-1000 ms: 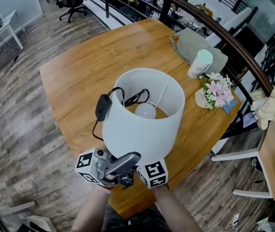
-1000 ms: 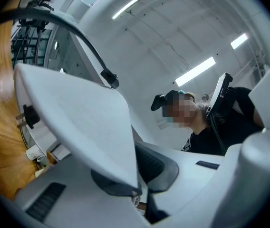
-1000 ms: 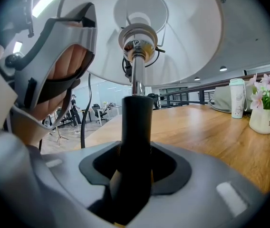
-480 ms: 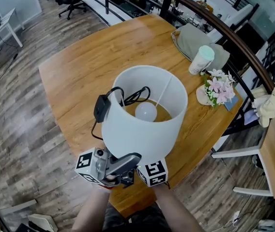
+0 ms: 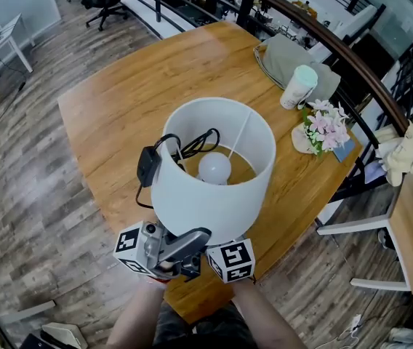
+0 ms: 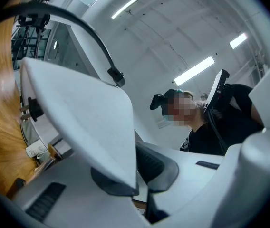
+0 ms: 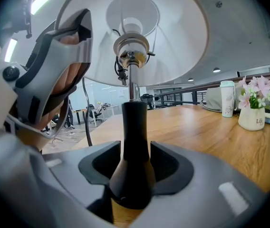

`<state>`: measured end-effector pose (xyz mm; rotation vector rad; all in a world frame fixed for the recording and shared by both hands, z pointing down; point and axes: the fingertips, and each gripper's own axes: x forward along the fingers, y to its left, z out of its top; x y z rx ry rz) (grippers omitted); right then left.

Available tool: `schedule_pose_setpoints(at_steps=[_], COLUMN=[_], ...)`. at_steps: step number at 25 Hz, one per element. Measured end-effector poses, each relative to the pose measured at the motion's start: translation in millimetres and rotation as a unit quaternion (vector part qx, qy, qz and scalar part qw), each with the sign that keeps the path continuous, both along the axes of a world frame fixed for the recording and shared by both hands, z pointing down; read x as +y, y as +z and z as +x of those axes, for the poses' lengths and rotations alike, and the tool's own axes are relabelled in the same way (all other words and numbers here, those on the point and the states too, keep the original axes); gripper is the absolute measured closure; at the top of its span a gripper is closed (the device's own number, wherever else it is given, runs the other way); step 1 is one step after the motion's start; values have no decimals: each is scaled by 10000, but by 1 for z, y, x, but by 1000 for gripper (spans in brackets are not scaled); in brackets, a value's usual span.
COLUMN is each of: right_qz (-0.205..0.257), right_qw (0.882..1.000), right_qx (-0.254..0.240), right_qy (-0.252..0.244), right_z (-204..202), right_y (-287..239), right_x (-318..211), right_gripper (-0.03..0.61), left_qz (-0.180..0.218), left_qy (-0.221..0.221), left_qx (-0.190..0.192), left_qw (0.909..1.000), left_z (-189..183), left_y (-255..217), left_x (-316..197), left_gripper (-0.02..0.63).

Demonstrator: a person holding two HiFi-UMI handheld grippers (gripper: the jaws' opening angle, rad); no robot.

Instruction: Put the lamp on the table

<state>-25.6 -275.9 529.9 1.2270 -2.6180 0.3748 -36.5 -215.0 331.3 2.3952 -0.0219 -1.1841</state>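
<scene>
1. Here, head view: the lamp (image 5: 206,195) hangs upright over the table (image 5: 134,93), near its front edge; lower it level, further in.
2. Left gripper view: the left gripper (image 6: 137,172) pinches the shade (image 6: 87,113); squeeze gently.
3. Right gripper view: the right gripper (image 7: 136,167) clamps the black stem (image 7: 134,127); let it carry the weight.

Even, bright light fills the head view. The round wooden worktop (image 5: 134,93) carries a pale sheen and only soft shadows, and straight lines bow toward the frame edges. Both gripper views are fisheye, with black vignetted corners. In the left gripper view, ceiling strip lights (image 6: 194,70) glare above the fingers (image 6: 161,163), and the white drum lampshade (image 6: 87,122) pinched between them is smeared out of focus. In the right gripper view, the black tapered lamp stem (image 7: 134,146) between the fingers (image 7: 173,163) is fairly sharp, while the fingers themselves are soft.
</scene>
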Motion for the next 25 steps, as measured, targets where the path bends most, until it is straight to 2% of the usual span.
schedule_pose_setpoints(at_steps=[14, 25], right_qz=[-22, -26], right_qw=[9997, 9996], right_qx=[148, 77], right_qy=[208, 282], right_z=[13, 16], right_y=[0, -2], right_x=[24, 39], right_gripper=[383, 383], left_qz=[-66, -202], left_qy=[8, 17], left_qx=[-208, -346], left_qw=[9998, 9992], left_z=[8, 11], left_y=[11, 19], left_x=[20, 33], left_gripper=[592, 572])
